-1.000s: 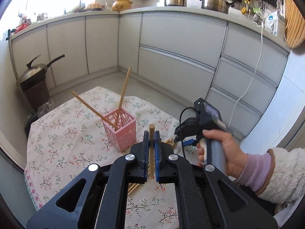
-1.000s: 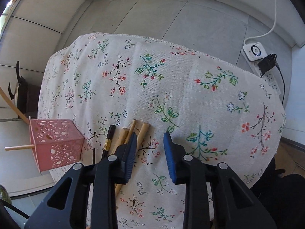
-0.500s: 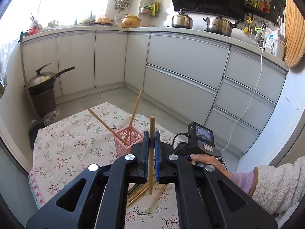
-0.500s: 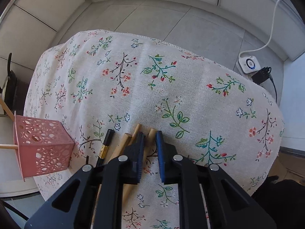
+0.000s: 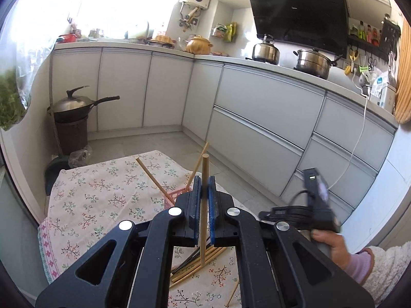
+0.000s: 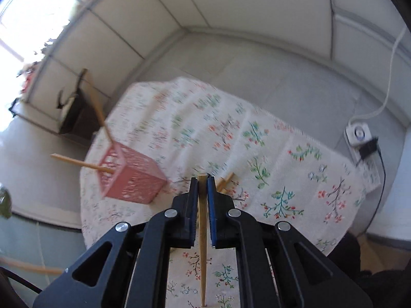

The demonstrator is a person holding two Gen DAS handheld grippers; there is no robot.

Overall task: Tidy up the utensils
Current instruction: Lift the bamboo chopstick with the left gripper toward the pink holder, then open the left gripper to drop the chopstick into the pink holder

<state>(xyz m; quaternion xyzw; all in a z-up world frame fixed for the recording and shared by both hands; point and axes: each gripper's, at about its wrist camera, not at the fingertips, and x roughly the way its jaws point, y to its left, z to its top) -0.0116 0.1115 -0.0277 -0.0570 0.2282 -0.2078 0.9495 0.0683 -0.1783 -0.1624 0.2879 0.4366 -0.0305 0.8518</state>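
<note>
My left gripper (image 5: 203, 186) is shut on a wooden chopstick (image 5: 204, 169) that stands upright between its pads. Behind its jaws peeks the pink lattice utensil holder (image 5: 177, 195), with two chopsticks (image 5: 151, 174) leaning out of it. My right gripper (image 6: 203, 187) is shut on another wooden chopstick (image 6: 202, 243), lifted above the floral tablecloth (image 6: 257, 154). The pink holder (image 6: 131, 174) sits to its left with two chopsticks (image 6: 77, 163) sticking out. Several loose chopsticks (image 5: 197, 261) lie on the cloth below the left gripper. A hand (image 5: 331, 243) carries the right gripper at the right edge.
The small table stands on a grey tiled kitchen floor ringed by pale cabinets (image 5: 257, 118). A wok (image 5: 74, 105) rests on a dark stand at the left. A white power strip (image 6: 359, 136) with a cable lies on the floor beyond the table's right side.
My right gripper closed on a chopstick from the pile and lifted it off the cloth, tilting toward the holder. My left gripper rose with its chopstick and tipped up toward the cabinets.
</note>
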